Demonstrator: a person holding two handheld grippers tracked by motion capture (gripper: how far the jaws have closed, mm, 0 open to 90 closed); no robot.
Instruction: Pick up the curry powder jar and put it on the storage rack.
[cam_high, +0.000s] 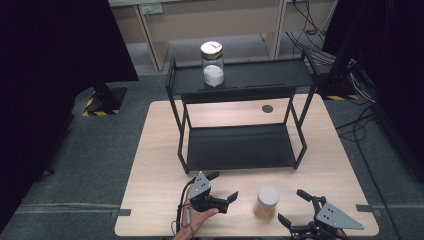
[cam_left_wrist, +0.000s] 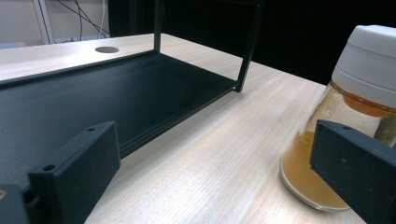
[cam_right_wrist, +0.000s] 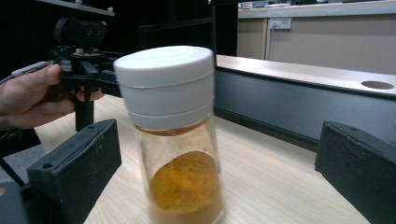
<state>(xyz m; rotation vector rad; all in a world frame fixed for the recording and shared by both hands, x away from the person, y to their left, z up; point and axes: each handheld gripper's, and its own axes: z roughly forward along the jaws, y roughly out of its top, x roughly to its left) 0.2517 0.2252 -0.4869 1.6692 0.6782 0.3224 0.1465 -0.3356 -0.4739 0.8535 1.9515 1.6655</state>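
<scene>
1. The jar of orange powder (cam_high: 266, 202), white-capped, stood upright on the counter (cam_high: 155, 150) close to its near edge, right of centre and in front of the black two-tier rack (cam_high: 239, 145).
2. The right tongs (cam_high: 295, 207) lay at the near right corner of the counter, jaws spread wide and pointed at the jar. In the right gripper view the jar (cam_right_wrist: 175, 140) stood between the two jaws but touched neither.
3. The left tongs (cam_high: 224, 187) sat near the middle of the near edge, just left of the jar, jaws also wide and holding nothing. In the left gripper view the jar (cam_left_wrist: 345, 116) appeared at the far right, partly behind the right-hand jaw; contact could not be confirmed there.
4. A second jar (cam_high: 212, 64), holding white contents, stood on the rack's top shelf toward its left end, well apart from both tongs.
5. Judgement: the step in hand was the approach to grasp the orange jar, most likely with the right tongs. No grip had been made.
6. Judgement: the next move called for the right tongs to advance until the glass body sat centred between the jaws, below the cap, then close squarely. An off-centre closure risked tipping the jar on the counter.
</scene>
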